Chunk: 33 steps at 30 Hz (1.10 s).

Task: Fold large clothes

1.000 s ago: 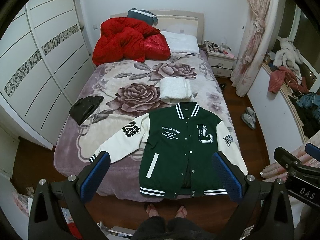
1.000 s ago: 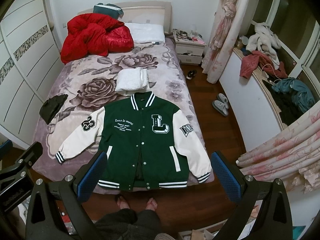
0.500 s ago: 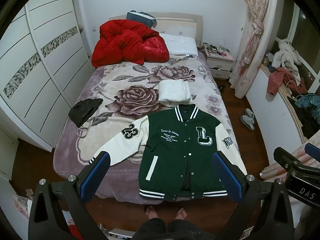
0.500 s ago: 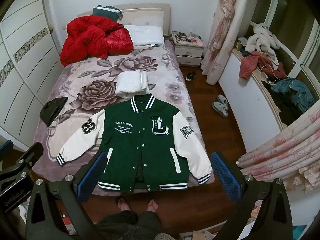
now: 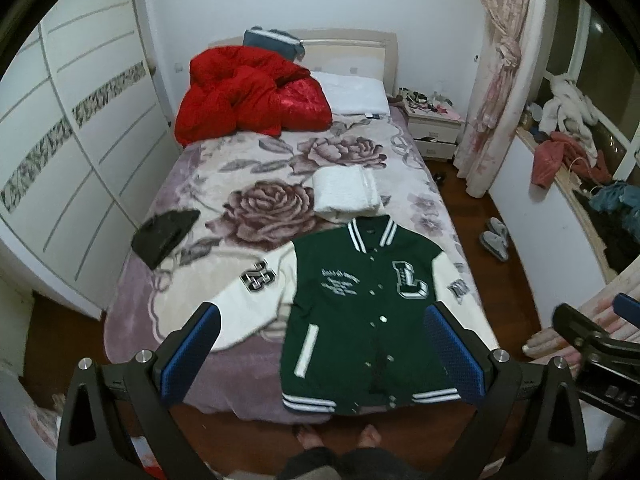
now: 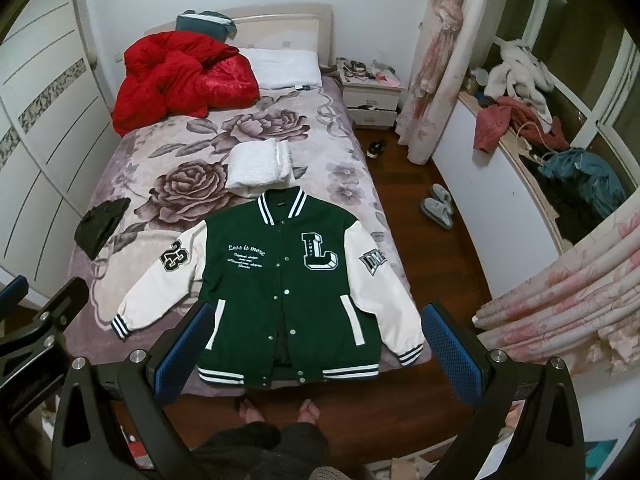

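A green varsity jacket [image 5: 360,312] [image 6: 280,280] with white sleeves lies flat, front up and snapped shut, at the foot of the bed [image 5: 208,184] [image 6: 340,152]. Its sleeves are spread out to both sides and its hem hangs at the bed's near edge. My left gripper [image 5: 320,344] is open and empty, held high above the jacket's hem. My right gripper [image 6: 316,344] is open and empty, also high above the hem. Each gripper shows at the edge of the other's view.
A folded white garment [image 5: 346,194] [image 6: 260,168] lies just beyond the jacket's collar. A black item [image 5: 164,236] [image 6: 102,228] lies at the bed's left edge. A red quilt [image 5: 248,96] and pillow are at the head. A wardrobe [image 5: 60,168] stands left; slippers [image 6: 438,210] are on the floor right.
Both grippers have drifted slightly, so the bed and jacket shift a little in view. The left view is now blurred by motion. Both stay open.
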Tool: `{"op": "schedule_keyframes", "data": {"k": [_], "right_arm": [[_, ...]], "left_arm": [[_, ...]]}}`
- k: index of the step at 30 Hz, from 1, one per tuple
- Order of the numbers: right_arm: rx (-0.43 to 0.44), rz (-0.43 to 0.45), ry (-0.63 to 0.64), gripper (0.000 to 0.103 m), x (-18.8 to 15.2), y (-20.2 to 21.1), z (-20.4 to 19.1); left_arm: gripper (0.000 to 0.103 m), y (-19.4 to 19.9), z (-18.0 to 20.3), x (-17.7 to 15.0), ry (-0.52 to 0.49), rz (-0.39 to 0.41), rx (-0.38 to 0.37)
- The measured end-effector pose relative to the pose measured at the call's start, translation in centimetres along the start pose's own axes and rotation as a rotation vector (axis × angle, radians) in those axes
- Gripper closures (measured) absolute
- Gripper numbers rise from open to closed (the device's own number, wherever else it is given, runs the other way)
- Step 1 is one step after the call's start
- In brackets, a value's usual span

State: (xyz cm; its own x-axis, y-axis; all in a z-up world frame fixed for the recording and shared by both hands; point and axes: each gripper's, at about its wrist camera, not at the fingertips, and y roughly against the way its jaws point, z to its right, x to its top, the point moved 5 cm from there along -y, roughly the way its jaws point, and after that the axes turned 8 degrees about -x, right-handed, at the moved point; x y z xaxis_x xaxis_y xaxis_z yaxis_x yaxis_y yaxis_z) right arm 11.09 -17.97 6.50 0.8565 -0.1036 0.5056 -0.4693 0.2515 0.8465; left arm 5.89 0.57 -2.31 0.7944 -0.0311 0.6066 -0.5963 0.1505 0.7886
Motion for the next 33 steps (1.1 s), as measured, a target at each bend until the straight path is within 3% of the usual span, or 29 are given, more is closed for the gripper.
{"op": "schedule_keyframes", "data": {"k": [3, 7, 11, 15, 21, 24, 25, 29, 31, 33], "right_arm": [[0.026, -0.03, -0.048, 0.0, -1.5, -4.4, 0.4], [-0.018, -0.146, -0.164, 0.0, -2.9, -13.8, 2.5], [-0.117, -0.296, -0.325, 0.0, -7.1, -25.2, 8.0], [-0.141, -0.476, -0.523, 0.0, -15.1, -37.3, 15.3], [0.019, -0.684, -0.999, 0.0, -30.0, -51.7, 22.2], [0.183, -0.676, -1.285, 0.0, -36.0, -56.9, 22.6], [0.287, -0.625, -1.417, 0.0, -37.6, -58.7, 22.3], [0.511, -0.429, -1.747, 0.009, -40.1, -63.5, 20.6], [0.531, -0.355, -1.814, 0.025, -40.7, -65.6, 20.4], [0.499, -0.298, -1.835, 0.037, -41.0, -67.0, 20.3]], "left_arm": [[0.0, -3.1, -0.9, 0.5, -0.036, 0.031, 0.03], [0.0, -9.5, -2.0, 0.1, -0.094, 0.076, 0.098], [0.0, -19.0, -3.1, -2.7, -0.119, -0.019, 0.138], [0.0, -28.8, -4.0, -7.2, -0.109, -0.17, 0.19], [0.0, -39.0, -4.4, -12.5, -0.066, -0.344, 0.289], [0.0, -43.2, -4.3, -14.7, -0.042, -0.428, 0.306], [0.0, -44.4, -4.0, -15.4, -0.043, -0.452, 0.31], [0.0, -48.5, -2.9, -17.2, -0.062, -0.533, 0.325], [0.0, -50.1, -2.2, -17.4, -0.079, -0.544, 0.325], [0.0, -51.8, -1.5, -17.6, -0.098, -0.555, 0.324]]}}
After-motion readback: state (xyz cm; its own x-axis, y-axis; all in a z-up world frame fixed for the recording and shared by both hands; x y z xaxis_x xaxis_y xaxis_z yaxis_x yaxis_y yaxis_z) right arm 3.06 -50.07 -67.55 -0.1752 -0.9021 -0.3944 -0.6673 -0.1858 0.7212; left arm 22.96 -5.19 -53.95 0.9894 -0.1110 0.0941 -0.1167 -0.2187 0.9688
